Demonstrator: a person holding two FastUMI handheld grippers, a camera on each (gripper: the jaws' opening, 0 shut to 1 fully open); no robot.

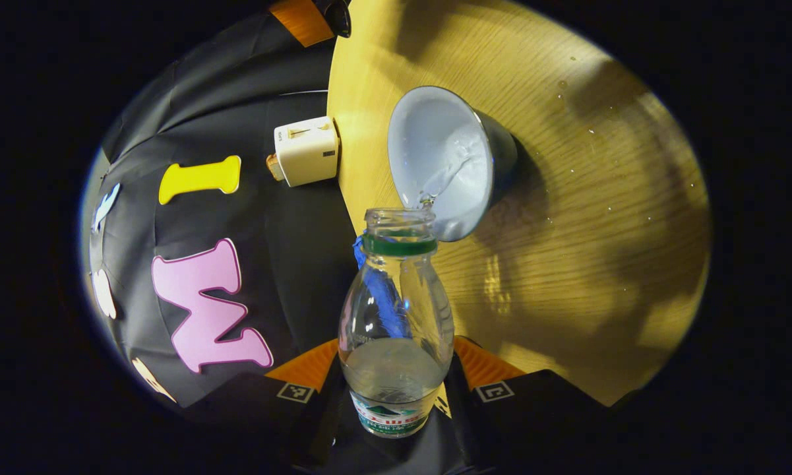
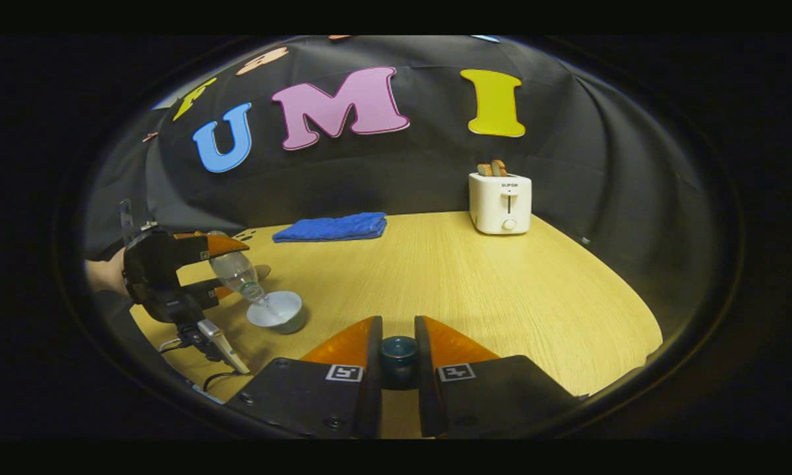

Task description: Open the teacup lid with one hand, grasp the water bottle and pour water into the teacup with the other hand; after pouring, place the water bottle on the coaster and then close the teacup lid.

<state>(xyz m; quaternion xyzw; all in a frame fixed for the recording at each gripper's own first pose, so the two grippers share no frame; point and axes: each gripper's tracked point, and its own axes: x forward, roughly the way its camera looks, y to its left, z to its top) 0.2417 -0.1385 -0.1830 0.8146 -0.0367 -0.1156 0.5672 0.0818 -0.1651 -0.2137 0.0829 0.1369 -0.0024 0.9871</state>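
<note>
tilting water bottle (image 1: 396, 316) in left claw (image 1: 396, 389)

Ahead of my right jaws, a round wooden table (image 2: 488, 277) is stretching toward the black cloth wall (image 2: 396, 171). A white toaster (image 2: 500, 202) is standing far ahead-right, a folded blue towel (image 2: 333, 227) lying ahead-left. Light is pooling warmly.
</note>
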